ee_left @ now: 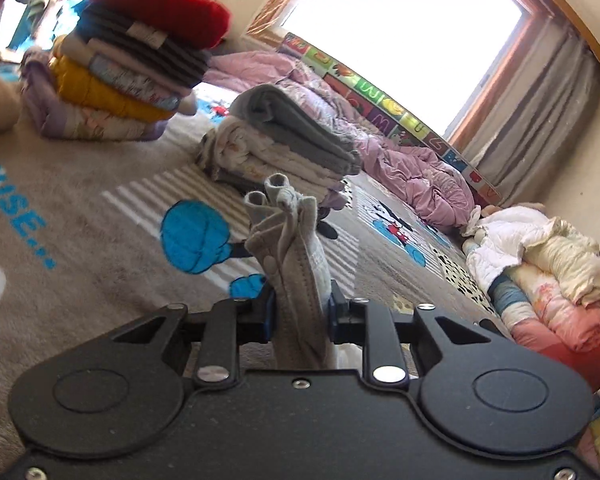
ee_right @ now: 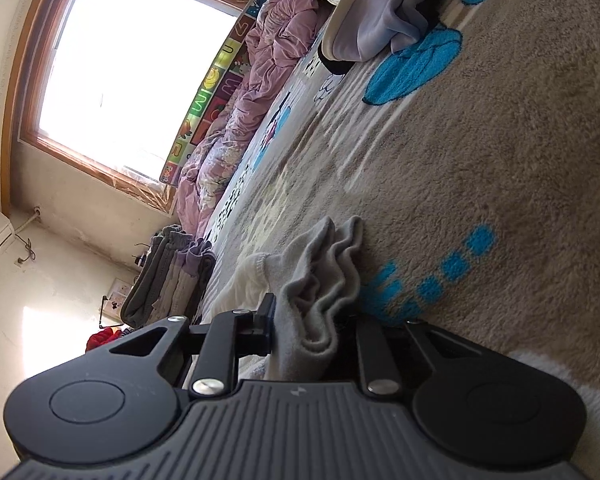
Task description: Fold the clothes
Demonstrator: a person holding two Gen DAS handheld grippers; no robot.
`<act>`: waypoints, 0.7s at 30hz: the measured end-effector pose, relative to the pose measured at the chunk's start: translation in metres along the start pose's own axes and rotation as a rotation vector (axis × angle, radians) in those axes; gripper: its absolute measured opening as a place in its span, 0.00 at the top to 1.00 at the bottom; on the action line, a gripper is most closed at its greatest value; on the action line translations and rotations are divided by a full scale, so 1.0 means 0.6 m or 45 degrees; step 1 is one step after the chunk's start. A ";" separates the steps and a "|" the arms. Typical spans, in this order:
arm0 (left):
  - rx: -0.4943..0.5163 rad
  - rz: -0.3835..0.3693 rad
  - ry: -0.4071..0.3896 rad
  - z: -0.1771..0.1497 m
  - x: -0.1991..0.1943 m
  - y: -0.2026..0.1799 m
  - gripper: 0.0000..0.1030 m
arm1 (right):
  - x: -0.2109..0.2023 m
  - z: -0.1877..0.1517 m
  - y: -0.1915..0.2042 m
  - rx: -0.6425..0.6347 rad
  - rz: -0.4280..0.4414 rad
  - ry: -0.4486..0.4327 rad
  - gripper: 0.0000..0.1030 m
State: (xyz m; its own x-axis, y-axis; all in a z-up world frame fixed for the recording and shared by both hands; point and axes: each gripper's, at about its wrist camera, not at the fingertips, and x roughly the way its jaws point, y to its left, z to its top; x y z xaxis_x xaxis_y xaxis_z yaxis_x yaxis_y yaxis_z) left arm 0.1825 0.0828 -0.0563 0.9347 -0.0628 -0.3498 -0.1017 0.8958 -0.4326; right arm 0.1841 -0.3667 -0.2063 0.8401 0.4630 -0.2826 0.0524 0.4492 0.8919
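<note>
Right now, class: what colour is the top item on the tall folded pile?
Red: a fuzzy red garment tops the tall pile, best seen in the left wrist view.

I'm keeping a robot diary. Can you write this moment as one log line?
task: fold clothes | left hand-held gripper: shut on grey garment | right hand-held gripper: shut on grey garment | folded stacks on carpet

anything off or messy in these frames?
The taller folded stack leans, its red top layer overhanging the pieces below. The purple quilt lies crumpled under the window. Both grippers' jaws pinch bunched grey cloth, which fits mid-fold.
</note>
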 end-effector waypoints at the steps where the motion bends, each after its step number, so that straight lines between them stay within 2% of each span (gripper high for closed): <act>1: 0.083 -0.005 -0.024 -0.002 -0.007 -0.030 0.79 | -0.001 0.002 -0.002 0.018 0.012 0.001 0.80; 4: 0.277 -0.059 -0.058 -0.020 -0.025 -0.115 0.79 | -0.005 0.007 -0.008 0.064 0.046 0.004 0.79; 8: 0.604 -0.106 -0.087 -0.076 -0.037 -0.230 0.79 | -0.012 0.014 -0.013 0.102 0.082 0.010 0.79; 14: 1.004 -0.143 -0.085 -0.184 -0.026 -0.338 0.79 | -0.027 0.027 -0.026 0.137 0.136 0.030 0.78; 21: 1.255 -0.171 -0.047 -0.290 -0.018 -0.400 0.80 | -0.036 0.035 -0.039 0.175 0.204 0.062 0.76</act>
State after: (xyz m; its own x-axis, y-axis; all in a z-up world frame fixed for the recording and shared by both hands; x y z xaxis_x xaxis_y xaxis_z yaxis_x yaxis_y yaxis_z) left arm 0.1377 -0.2078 -0.0932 0.9294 -0.1916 -0.3154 0.3183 0.8485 0.4227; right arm 0.1760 -0.4031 -0.2138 0.8169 0.5578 -0.1465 -0.0039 0.2595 0.9657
